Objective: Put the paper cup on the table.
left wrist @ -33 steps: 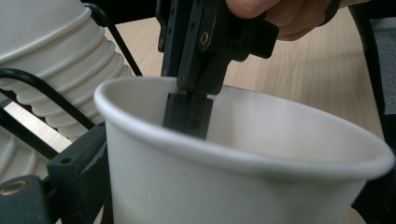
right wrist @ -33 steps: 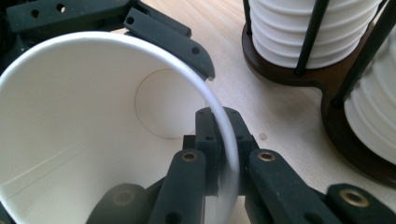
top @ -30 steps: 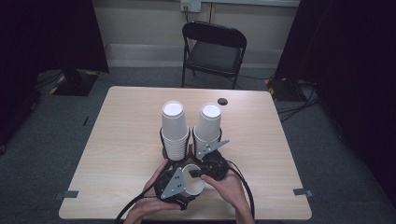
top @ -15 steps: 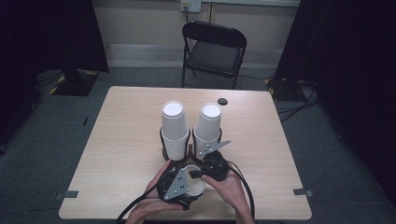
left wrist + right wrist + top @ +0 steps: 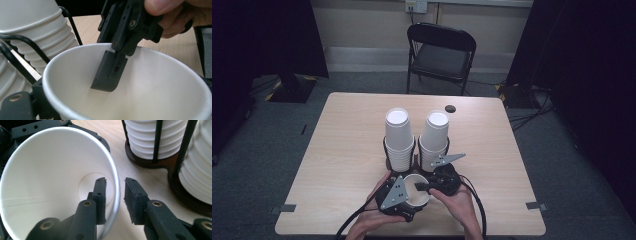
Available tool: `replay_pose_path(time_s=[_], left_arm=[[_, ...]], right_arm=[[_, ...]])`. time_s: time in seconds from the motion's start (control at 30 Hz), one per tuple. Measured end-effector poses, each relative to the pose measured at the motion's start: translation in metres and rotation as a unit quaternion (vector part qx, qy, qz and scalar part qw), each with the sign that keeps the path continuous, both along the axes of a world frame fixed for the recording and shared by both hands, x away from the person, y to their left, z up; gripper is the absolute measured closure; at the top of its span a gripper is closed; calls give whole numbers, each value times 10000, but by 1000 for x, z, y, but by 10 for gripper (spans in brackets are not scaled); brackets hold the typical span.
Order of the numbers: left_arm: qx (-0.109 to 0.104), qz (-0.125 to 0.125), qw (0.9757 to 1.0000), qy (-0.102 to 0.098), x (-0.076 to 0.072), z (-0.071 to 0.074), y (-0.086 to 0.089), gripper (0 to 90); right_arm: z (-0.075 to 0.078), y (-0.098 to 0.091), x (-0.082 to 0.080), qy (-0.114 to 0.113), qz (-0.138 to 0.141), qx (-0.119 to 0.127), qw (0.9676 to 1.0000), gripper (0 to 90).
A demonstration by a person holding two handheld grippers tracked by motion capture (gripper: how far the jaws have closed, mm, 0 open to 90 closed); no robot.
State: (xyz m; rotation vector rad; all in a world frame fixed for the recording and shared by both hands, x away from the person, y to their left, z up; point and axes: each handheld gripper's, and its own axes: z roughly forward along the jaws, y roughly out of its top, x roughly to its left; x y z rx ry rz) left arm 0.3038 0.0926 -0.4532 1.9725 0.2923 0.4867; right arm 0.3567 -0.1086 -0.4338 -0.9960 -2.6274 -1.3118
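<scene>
Left gripper (image 5: 408, 199) clasped round white paper cup (image 5: 416, 190) at lower centre, right gripper (image 5: 115, 192) straddling its rim, jaws just opening, pads off the wall.

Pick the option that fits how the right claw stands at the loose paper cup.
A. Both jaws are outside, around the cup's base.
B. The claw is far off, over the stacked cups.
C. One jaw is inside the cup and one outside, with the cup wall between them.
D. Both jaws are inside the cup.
C: in the right gripper view the right claw straddles the rim of the paper cup, with gaps showing beside the wall.
</scene>
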Motion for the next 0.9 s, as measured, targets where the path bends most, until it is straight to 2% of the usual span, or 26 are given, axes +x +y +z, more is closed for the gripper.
replay_pose_path(time_s=[0.03,0.13,0.17,0.27,0.33,0.37,0.43,0.47,0.6,0.67,0.73,0.77,0.83,0.9], left_arm=[[-21,11,10000,55,0,-1,1,99],[-121,52,9998,114,0,-2,2,99],[-110,69,9998,115,0,-2,4,99],[-286,142,9993,218,1,-3,8,100],[-273,142,9992,238,2,-2,10,100],[-346,173,9990,243,2,-3,10,100],[-316,203,9989,272,3,-2,12,101],[-401,213,9985,291,3,-3,12,102],[-425,266,9980,373,5,-4,14,102],[-408,322,9980,354,6,-4,17,101],[-439,421,9975,348,8,-5,21,101],[-439,421,9975,348,8,-5,21,101],[-596,517,9960,409,9,-5,28,102],[-662,619,9952,380,9,-4,32,103]], right_arm=[[-1,-1,-1,-87,-74,36,9999,681],[-2,-1,-3,-143,-85,132,9998,669],[-2,-1,-4,-246,-151,189,9994,638],[-2,-3,-6,-376,-163,332,9986,609],[-2,-4,-6,-425,-175,431,9980,601],[-2,-4,-6,-425,-175,431,9980,601],[-1,-4,-7,-528,-198,488,9972,576],[0,-4,-7,-550,-217,511,9969,561],[0,-6,-9,-709,-305,589,9953,534],[1,-7,-10,-814,-364,660,9938,525],[2,-11,-12,-914,-471,846,9911,513],[2,-11,-12,-914,-471,846,9911,513],[3,-19,-14,-1067,-596,1103,9864,493],[3,-22,-15,-1083,-609,1225,9847,474]])
